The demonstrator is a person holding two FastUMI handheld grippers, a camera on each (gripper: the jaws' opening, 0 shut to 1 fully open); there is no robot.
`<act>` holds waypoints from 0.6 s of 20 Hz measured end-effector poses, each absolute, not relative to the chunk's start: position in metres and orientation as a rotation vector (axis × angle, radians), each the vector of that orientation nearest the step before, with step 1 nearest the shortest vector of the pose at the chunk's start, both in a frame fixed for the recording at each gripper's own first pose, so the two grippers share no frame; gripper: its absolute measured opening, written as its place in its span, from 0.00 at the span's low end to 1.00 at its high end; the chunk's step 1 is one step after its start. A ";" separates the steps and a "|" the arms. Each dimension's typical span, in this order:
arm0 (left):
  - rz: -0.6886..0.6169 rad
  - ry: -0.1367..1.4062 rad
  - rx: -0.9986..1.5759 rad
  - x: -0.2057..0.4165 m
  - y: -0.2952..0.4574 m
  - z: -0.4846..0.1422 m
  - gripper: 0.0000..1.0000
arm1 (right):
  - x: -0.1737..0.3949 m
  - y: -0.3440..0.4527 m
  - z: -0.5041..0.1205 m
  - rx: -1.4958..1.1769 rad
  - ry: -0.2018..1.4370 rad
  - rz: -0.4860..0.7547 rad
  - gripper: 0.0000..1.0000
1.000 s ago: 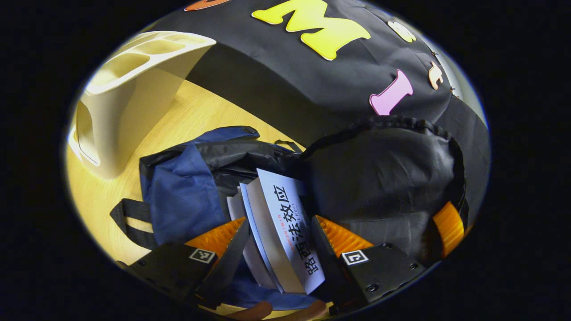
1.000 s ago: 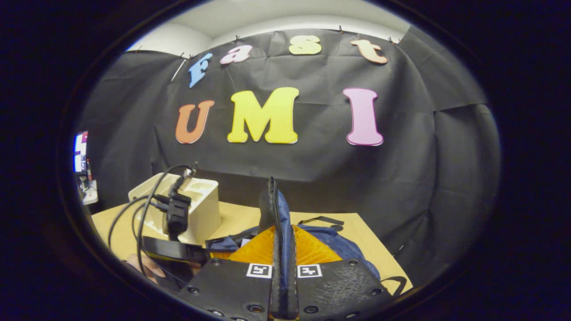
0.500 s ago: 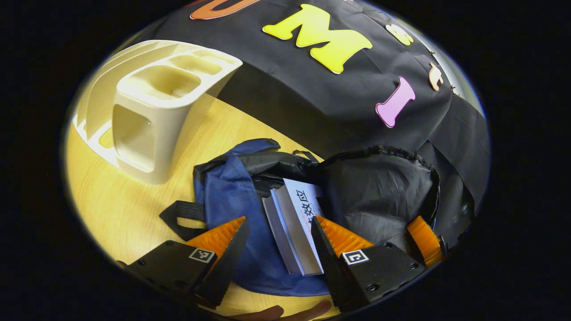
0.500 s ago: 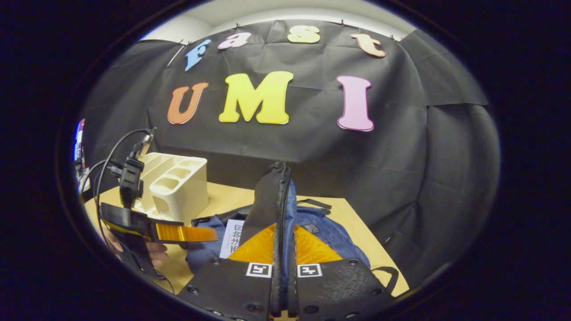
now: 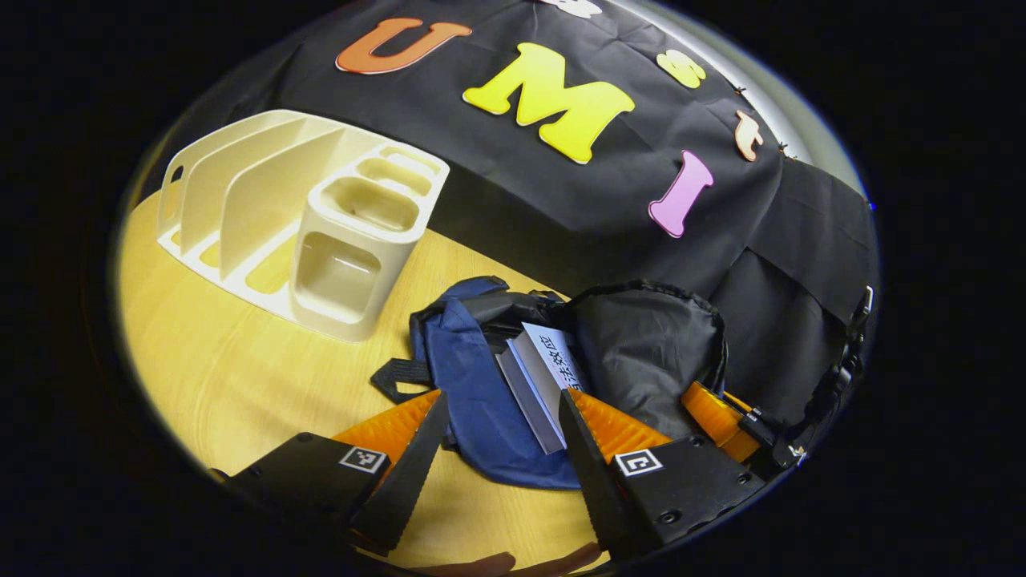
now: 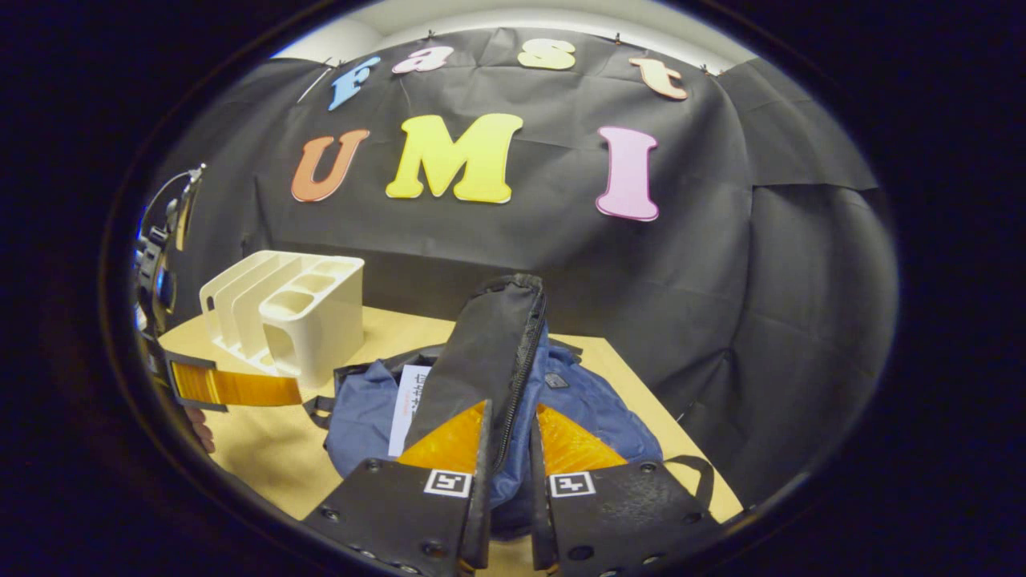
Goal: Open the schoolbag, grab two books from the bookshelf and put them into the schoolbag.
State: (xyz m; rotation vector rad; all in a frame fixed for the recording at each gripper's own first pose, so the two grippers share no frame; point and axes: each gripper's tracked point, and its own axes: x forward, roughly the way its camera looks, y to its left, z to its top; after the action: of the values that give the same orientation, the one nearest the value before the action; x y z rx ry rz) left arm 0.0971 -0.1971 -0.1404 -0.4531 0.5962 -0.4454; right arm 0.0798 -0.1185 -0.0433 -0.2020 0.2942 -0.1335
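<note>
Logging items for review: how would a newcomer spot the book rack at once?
On the wooden table, left of the blue schoolbag holding two books, stands the cream rack. Its upright dividers and cup-like pockets set it apart.

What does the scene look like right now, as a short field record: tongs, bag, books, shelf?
left tongs: open, empty, above the table in front of the bag
right tongs: fingers close on either side of the bag flap, which stands lifted; grip cannot be confirmed
schoolbag: blue, lying on the wooden table, mouth open
books: two, side by side in the bag's opening, ends sticking out
bookshelf: cream plastic rack, its visible slots hold no books
</note>
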 end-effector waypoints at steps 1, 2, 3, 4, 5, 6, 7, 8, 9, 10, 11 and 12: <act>-0.443 0.581 -0.438 0.094 -0.191 -0.137 0.88 | 0.077 -0.116 -0.044 -0.202 0.295 -0.139 0.26; -0.442 0.562 -0.421 0.089 -0.184 -0.131 0.88 | 0.074 -0.114 -0.046 -0.200 0.297 -0.145 0.26; -0.438 0.549 -0.404 0.085 -0.178 -0.126 0.88 | 0.071 -0.111 -0.046 -0.199 0.298 -0.153 0.26; -0.437 0.532 -0.386 0.080 -0.172 -0.120 0.88 | 0.066 -0.109 -0.045 -0.203 0.294 -0.160 0.28; -0.436 0.515 -0.366 0.074 -0.165 -0.114 0.88 | 0.063 -0.107 -0.042 -0.202 0.285 -0.170 0.33; -0.429 0.497 -0.345 0.071 -0.158 -0.109 0.88 | 0.060 -0.107 -0.039 -0.200 0.278 -0.187 0.33; -0.413 0.478 -0.326 0.070 -0.150 -0.105 0.88 | 0.056 -0.103 -0.037 -0.203 0.274 -0.191 0.38; -0.393 0.461 -0.309 0.068 -0.141 -0.103 0.88 | 0.050 -0.100 -0.036 -0.205 0.269 -0.194 0.40; -0.377 0.448 -0.292 0.065 -0.131 -0.100 0.88 | 0.044 -0.096 -0.032 -0.203 0.259 -0.194 0.52; -0.366 0.434 -0.272 0.060 -0.122 -0.095 0.88 | 0.036 -0.092 -0.029 -0.200 0.246 -0.191 0.55; -0.346 0.415 -0.254 0.056 -0.110 -0.091 0.88 | 0.029 -0.087 -0.025 -0.196 0.231 -0.186 0.51; -0.318 0.393 -0.238 0.054 -0.097 -0.085 0.88 | 0.022 -0.083 -0.024 -0.194 0.220 -0.180 0.58</act>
State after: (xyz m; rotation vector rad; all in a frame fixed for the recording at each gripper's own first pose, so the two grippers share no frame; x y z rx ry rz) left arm 0.0542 -0.0972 -0.0851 -0.2378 0.3928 -0.3184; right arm 0.0219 -0.0827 -0.0241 -0.1941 0.2199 -0.1804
